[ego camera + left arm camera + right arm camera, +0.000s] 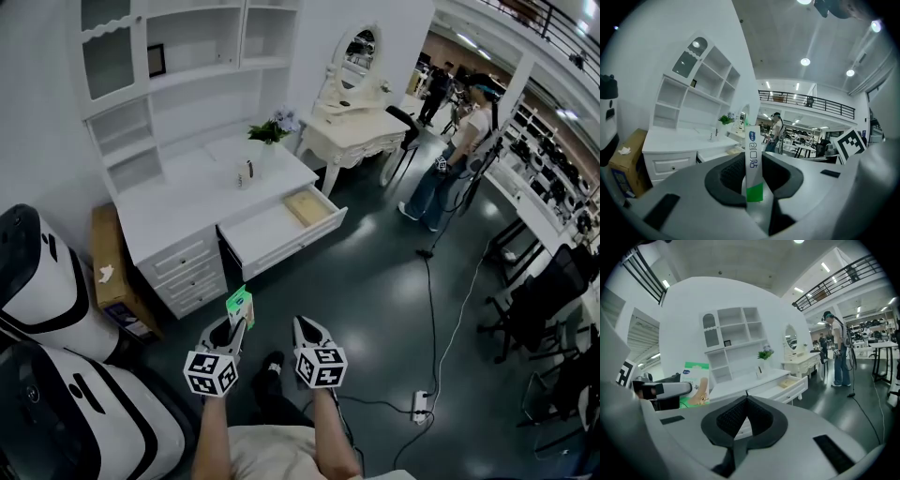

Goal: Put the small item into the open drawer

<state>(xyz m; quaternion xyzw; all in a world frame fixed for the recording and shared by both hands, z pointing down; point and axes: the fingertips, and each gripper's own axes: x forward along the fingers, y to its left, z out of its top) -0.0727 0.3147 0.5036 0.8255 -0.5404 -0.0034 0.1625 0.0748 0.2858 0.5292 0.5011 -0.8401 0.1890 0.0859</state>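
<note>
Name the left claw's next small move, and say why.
Probably carry the left claw forward toward the open drawer. It is shut on the green-and-white packet, but the drawer stands well ahead across the floor, pulled out of the white desk.

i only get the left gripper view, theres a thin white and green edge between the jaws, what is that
Observer: A flat box. The right gripper view shows its broad green face with a picture of a foot.
Operator: ok is the other one carrying anything
Observer: No. The right hand-held gripper is shut, with nothing between its jaws.
Operator: cant see down into the drawer from here, anything in it
Observer: From above, the head view shows a flat tan thing at one end of the open drawer. The rest of the inside looks bare white.
</note>
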